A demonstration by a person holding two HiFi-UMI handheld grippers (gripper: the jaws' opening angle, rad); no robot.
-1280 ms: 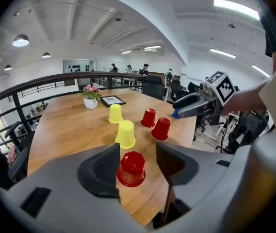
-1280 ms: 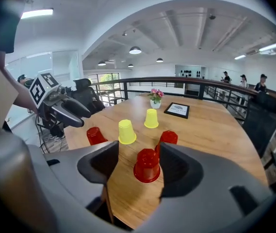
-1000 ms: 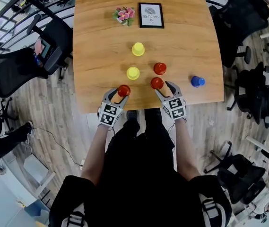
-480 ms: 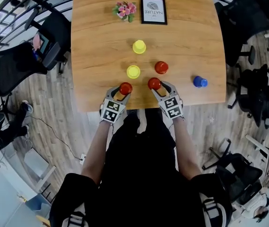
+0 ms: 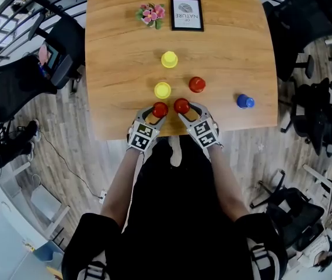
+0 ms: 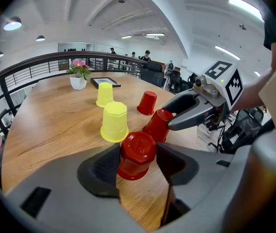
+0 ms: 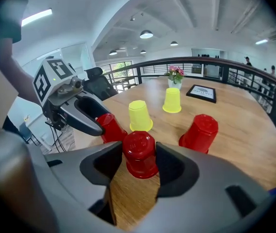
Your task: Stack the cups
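Left gripper [image 5: 157, 114] clamps the first red cup [image 5: 160, 108], right gripper [image 5: 184, 111] clamps the second red cup [image 5: 181, 105] just to its right, both mouth-down, almost touching and seemingly level by the near edge of the table [image 5: 119, 51]; judgement: one must go above the other to stack

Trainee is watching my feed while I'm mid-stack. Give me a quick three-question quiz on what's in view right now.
1. Count: how many cups show in the head view altogether?
2. True or false: the left gripper is empty.
3. Which cup stands farthest to the person's right?
A. a yellow cup
B. a red cup
C. the blue cup

Key
1. Six: three red, two yellow, one blue.
2. False: it is closed on the left red cup, and the right gripper is closed on the right red cup.
3. C
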